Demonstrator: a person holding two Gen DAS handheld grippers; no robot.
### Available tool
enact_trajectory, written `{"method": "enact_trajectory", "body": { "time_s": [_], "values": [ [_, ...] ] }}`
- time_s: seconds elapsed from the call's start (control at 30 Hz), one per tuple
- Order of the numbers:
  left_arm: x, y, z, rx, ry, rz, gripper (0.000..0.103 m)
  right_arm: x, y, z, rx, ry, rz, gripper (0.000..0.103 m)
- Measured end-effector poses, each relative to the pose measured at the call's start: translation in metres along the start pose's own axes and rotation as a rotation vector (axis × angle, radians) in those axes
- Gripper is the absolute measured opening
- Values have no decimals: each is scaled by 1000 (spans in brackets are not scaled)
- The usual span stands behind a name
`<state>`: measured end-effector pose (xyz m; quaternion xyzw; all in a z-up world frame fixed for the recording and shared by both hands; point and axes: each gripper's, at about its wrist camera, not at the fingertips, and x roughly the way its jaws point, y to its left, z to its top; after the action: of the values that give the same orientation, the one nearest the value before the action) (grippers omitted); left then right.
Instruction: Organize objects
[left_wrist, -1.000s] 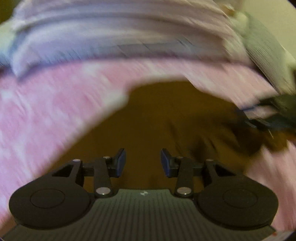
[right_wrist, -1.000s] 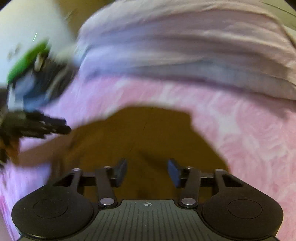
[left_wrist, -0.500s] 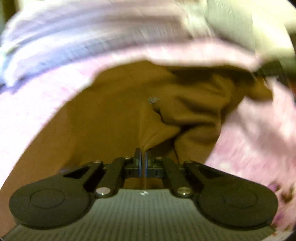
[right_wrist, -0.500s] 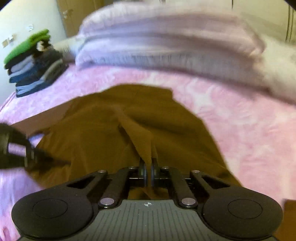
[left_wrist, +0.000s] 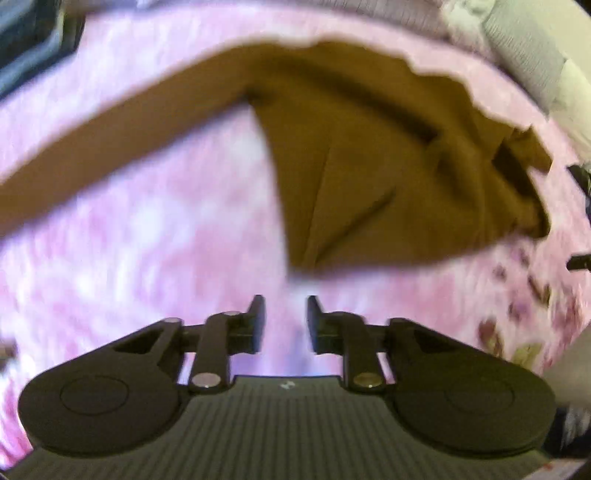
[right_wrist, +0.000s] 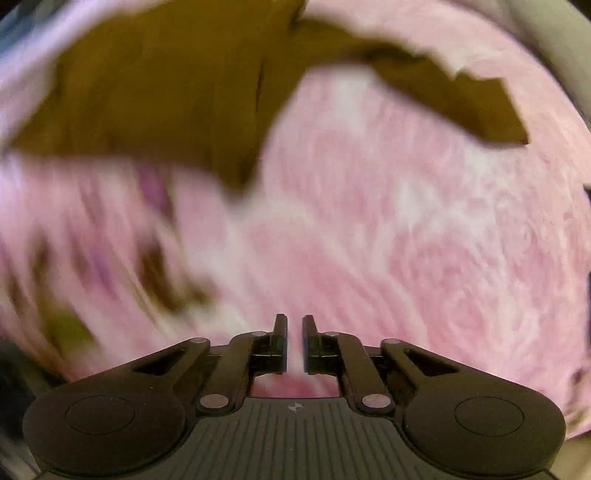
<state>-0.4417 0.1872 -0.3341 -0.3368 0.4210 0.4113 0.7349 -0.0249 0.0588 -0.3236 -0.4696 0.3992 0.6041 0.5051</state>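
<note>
Opening a little just now, the left gripper (left_wrist: 282, 319) and right gripper (right_wrist: 294, 341) both hang empty over the pink blanket (right_wrist: 406, 240); the brown garment (left_wrist: 388, 177) lies spread beyond their fingertips.

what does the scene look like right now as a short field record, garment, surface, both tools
garment: brown garment lying on the bed, partly folded, one long strip stretching off to the left in the left wrist view
surface: pink patterned blanket
left tool: left tool open, jaws have just been opening, nothing between them, only blanket beyond
right tool: right tool open by a narrow gap, jaws have just been opening, nothing between them
contact: neither tool touches the garment
image quality: both views motion-blurred
</note>
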Motion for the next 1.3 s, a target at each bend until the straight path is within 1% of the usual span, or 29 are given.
{"method": "enact_trajectory", "body": {
  "time_s": [0.03, 0.07, 0.1, 0.13, 0.17, 0.23, 0.27, 0.3, 0.37, 0.4, 0.43, 0.5, 0.57, 0.6, 0.67, 0.73, 0.77, 0.8, 0.83, 0.87, 0.9, 0.93, 0.97, 1.0, 1.03, 1.07, 1.1, 1.2, 1.3],
  "values": [
    [-1, -9, 10, 38, -46, -8, 30, -6, 3, 14, 35, -63, 38, 40],
    [0, -20, 21, 87, -95, -22, 34, -10, 8, 29, 47, -127, 68, 53],
    [2, -36, 28, 143, -132, -29, 42, -13, 14, 43, 39, -195, 82, 64],
    [8, -50, 36, 200, -160, -32, 48, -11, 23, 62, 16, -276, 87, 64],
    [17, -62, 41, 250, -182, -30, 48, -9, 25, 70, -3, -315, 90, 64],
    [37, -82, 43, 328, -187, -24, 50, 12, 42, 101, -65, -337, 80, 64],
    [50, -90, 42, 371, -175, 3, 50, 25, 51, 114, -106, -347, 47, 63],
    [59, -96, 36, 408, -164, 52, 50, 36, 57, 119, -144, -354, 18, 59],
    [76, -103, 30, 461, -165, 159, 33, 56, 70, 128, -228, -372, -46, 25],
    [76, -98, 29, 446, -167, 189, 9, 65, 73, 130, -253, -370, -71, 0],
    [71, -91, 29, 408, -177, 194, 2, 68, 73, 133, -252, -376, -62, 0],
    [46, -72, 28, 290, -244, 162, 2, 57, 66, 122, -219, -448, -9, 0],
    [3, -53, 14, 184, -306, 101, 2, 25, 53, 100, -199, -539, 54, 0],
    [-17, -44, 4, 143, -316, 81, 2, 10, 47, 89, -196, -571, 85, 0],
    [-50, -32, -25, 97, -282, 59, 2, -20, 45, 60, -220, -589, 148, 0],
    [-67, -30, -56, 82, -184, 44, 3, -37, 51, 28, -290, -531, 184, 0],
    [-67, -29, -74, 80, -111, 44, 4, -39, 56, 11, -323, -482, 202, 0],
    [-66, -31, -86, 79, -44, 54, 8, -37, 59, -4, -351, -414, 218, 0],
    [-62, -30, -97, 76, 27, 54, 11, -29, 65, -12, -368, -316, 238, 2],
    [-57, -28, -106, 75, 86, 43, 15, -17, 70, -16, -376, -216, 248, 7],
    [-53, -24, -112, 81, 130, 45, 18, -2, 75, -19, -377, -104, 235, 20],
    [-51, -22, -112, 92, 150, 59, 18, 12, 77, -21, -373, 18, 227, 29],
    [-49, -16, -107, 101, 156, 71, 18, 24, 76, -21, -365, 110, 213, 29],
    [-48, -9, -97, 97, 145, 75, 18, 27, 73, -21, -348, 127, 189, 29],
    [-49, -3, -84, 91, 118, 73, 20, 27, 67, -15, -332, 104, 162, 29],
    [-47, 3, -65, 86, 80, 72, 22, 24, 60, -7, -300, 66, 144, 30],
    [-44, 9, -45, 88, 38, 74, 26, 23, 48, 10, -229, 12, 125, 30],
    [-15, 17, 35, 110, -92, 38, 27, 21, 14, 68, -56, -113, 118, 30],
    [31, 14, 123, 129, -197, -33, 28, 30, -21, 161, 71, -265, 142, 30]
  ]
}}
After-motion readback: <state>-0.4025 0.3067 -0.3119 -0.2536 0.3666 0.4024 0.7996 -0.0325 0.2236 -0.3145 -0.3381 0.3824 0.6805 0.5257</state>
